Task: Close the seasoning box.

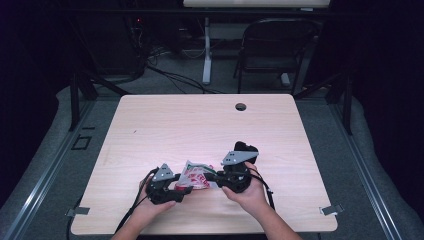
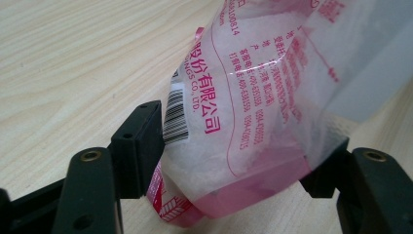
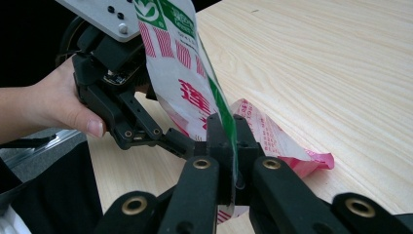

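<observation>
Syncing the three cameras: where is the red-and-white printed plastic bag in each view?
High view: red-and-white printed plastic bag low centre, between the left gripper and right gripper.
Left gripper view: bag centre, between open jaws, upper right.
Right gripper view: bag upper centre, edge pinched in the shut jaws.
Shared landmark: light wooden table.

Setting: a laboratory or test room set up for recording. A bare light-wood table [image 1: 200,130] with a cable hole [image 1: 240,106] is placed on grey carpet [image 1: 50,150]. Metal floor rails [image 1: 372,185] are laid along both sides. A black folding chair [image 1: 272,47] and a white desk leg [image 1: 207,50] are seen behind, with cables [image 1: 170,75] trailed across the floor. Dark surroundings are noted on all sides.
</observation>
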{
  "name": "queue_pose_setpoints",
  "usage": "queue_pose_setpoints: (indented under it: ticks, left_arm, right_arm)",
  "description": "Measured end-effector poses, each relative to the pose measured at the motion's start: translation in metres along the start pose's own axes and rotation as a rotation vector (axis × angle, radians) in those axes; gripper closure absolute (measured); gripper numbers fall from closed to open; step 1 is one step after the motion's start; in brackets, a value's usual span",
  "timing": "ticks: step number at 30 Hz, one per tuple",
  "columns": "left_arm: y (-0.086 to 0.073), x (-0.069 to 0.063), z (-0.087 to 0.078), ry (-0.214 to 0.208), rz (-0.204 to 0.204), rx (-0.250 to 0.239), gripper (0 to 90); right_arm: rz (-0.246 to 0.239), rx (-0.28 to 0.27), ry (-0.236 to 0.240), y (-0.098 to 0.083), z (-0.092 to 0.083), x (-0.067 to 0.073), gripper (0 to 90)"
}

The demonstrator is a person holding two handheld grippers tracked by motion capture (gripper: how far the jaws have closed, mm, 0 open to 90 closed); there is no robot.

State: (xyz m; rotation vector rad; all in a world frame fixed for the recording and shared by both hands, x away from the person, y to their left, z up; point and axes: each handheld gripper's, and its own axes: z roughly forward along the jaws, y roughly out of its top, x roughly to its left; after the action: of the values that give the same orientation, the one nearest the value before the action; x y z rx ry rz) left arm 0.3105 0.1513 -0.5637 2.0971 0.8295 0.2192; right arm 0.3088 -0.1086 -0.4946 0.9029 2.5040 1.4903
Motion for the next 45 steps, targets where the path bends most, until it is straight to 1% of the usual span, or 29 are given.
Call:
queue_pose_setpoints:
  ticks: [3,5,9,10,11,12,13,14,16,18,19,20,21,24,26,29,32,34,38,39,42,43,44,45]
  left_arm:
    - [0.0,0.0,0.0,-0.01,-0.013,-0.007,33.7]
    - [0.0,0.001,0.0,-0.024,-0.022,-0.005,33.5]
    - [0.001,0.0,0.0,-0.031,-0.029,-0.012,32.9]
    - [0.001,0.0,-0.001,-0.026,-0.028,-0.016,32.9]
    - [0.001,0.001,-0.002,-0.038,-0.03,-0.022,32.8]
    - [0.001,0.001,-0.002,-0.041,-0.037,-0.026,32.7]
    - [0.001,0.003,-0.003,-0.055,-0.043,-0.029,32.6]
    - [0.001,0.003,-0.004,-0.057,-0.048,-0.036,31.9]
    - [0.002,0.003,-0.005,-0.055,-0.044,-0.037,31.2]
    - [0.002,0.002,-0.005,-0.045,-0.026,-0.036,31.2]
    - [0.003,0.001,-0.005,-0.034,-0.004,-0.023,31.2]
    - [0.003,-0.001,-0.005,-0.033,0.009,-0.014,31.2]
    - [0.004,-0.004,-0.005,-0.03,0.032,-0.008,29.5]
    - [0.005,-0.011,-0.004,0.009,0.114,0.01,24.9]
    - [0.005,-0.013,-0.001,0.023,0.143,0.024,22.1]
    - [0.003,-0.014,0.003,0.037,0.161,0.055,21.9]
    - [0.001,-0.012,0.007,0.035,0.151,0.074,22.0]
    - [0.0,-0.011,0.008,0.02,0.127,0.066,22.9]
    - [-0.001,-0.007,0.009,-0.007,0.094,0.066,23.1]
    - [-0.001,-0.006,0.01,-0.007,0.092,0.064,23.0]
    - [-0.001,-0.005,0.011,-0.026,0.073,0.065,22.9]
    - [-0.001,-0.004,0.011,-0.026,0.069,0.063,22.9]
    - [-0.002,-0.003,0.012,-0.039,0.063,0.063,22.9]
    - [-0.002,-0.003,0.013,-0.039,0.061,0.067,22.9]
  right_arm:
    - [-0.002,-0.003,0.0,0.0,-0.001,0.001,90.0]
    - [-0.01,0.003,0.001,0.001,-0.003,0.001,90.0]
    - [-0.012,-0.003,0.004,0.002,-0.004,0.002,90.0]
    - [-0.015,-0.004,0.002,0.002,-0.005,0.002,90.0]
    - [-0.012,-0.01,0.004,0.002,-0.005,0.003,90.0]
    - [-0.013,-0.009,0.002,0.003,-0.006,0.003,90.0]
    - [-0.015,-0.009,0.007,0.003,-0.007,0.003,90.0]
    - [-0.015,-0.01,0.006,0.003,-0.008,0.003,90.0]
    - [-0.014,-0.01,0.01,0.003,-0.009,0.002,90.0]
    - [-0.016,-0.01,0.008,0.003,-0.008,0.003,90.0]
    - [-0.021,-0.004,0.011,0.004,-0.008,0.003,90.0]
    - [-0.019,-0.005,0.008,0.003,-0.007,0.003,90.0]
    - [-0.02,-0.003,0.007,0.003,-0.007,0.003,90.0]
    - [-0.021,0.005,0.014,0.003,-0.006,0.003,90.0]
    - [-0.021,0.015,0.02,0.002,-0.005,0.002,90.0]
    - [-0.019,0.013,0.017,0.001,-0.003,0.003,90.0]
    - [-0.018,0.005,0.019,0.001,-0.004,0.003,90.0]
    - [-0.021,0.004,0.018,0.002,-0.005,0.002,90.0]
    - [-0.024,0.0,0.017,0.001,-0.006,0.003,90.0]
    - [-0.025,-0.001,0.019,0.001,-0.005,0.003,90.0]
    - [-0.026,-0.004,0.016,0.001,-0.006,0.004,90.0]
    - [-0.027,-0.004,0.013,0.001,-0.007,0.004,90.0]
    - [-0.027,-0.005,0.014,0.001,-0.007,0.004,90.0]
    - [-0.027,-0.006,0.01,0.001,-0.007,0.004,90.0]
